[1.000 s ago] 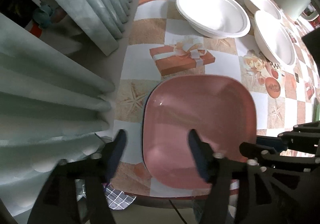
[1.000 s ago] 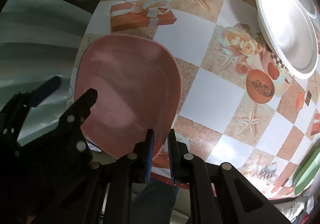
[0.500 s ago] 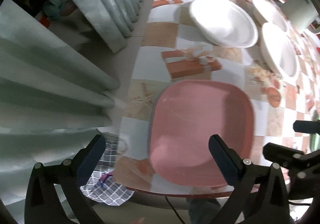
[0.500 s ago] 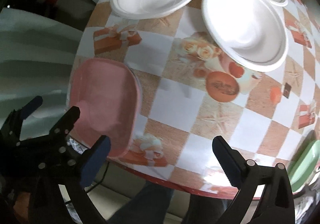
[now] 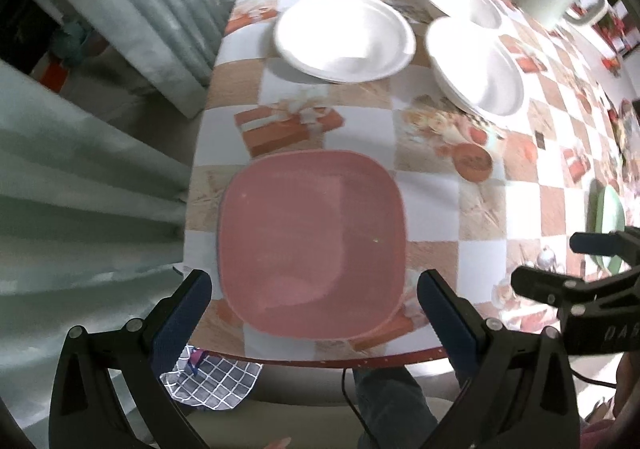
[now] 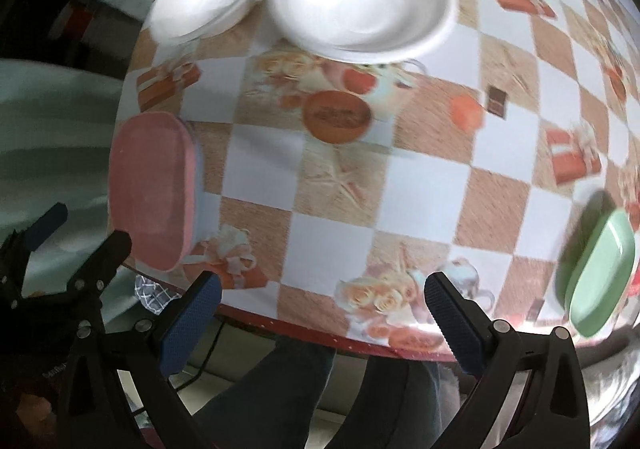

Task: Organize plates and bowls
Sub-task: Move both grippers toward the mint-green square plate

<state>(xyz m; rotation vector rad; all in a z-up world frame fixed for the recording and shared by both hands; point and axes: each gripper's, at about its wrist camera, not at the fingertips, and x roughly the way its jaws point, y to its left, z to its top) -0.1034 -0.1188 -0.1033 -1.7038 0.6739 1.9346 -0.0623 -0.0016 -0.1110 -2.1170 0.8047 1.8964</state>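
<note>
The pink plate [image 5: 312, 241] lies flat near the front edge of the table [image 5: 472, 217], on a checked cloth printed with gift boxes and starfish. The left tool [image 5: 314, 309] hangs above it pointing down, its blue-padded fingers [image 5: 182, 315] spread wide to either side of the plate's near edge, touching nothing. The right tool [image 6: 322, 319] is equally wide and empty, over the table's front edge, apart from the pink plate. Three white bowls [image 5: 344, 37] sit farther back: one on the left, two close together to its right. A green plate [image 6: 600, 273] rests near the table's right front edge. A checked towel [image 5: 212, 381] and the person's legs show below the table.
</note>
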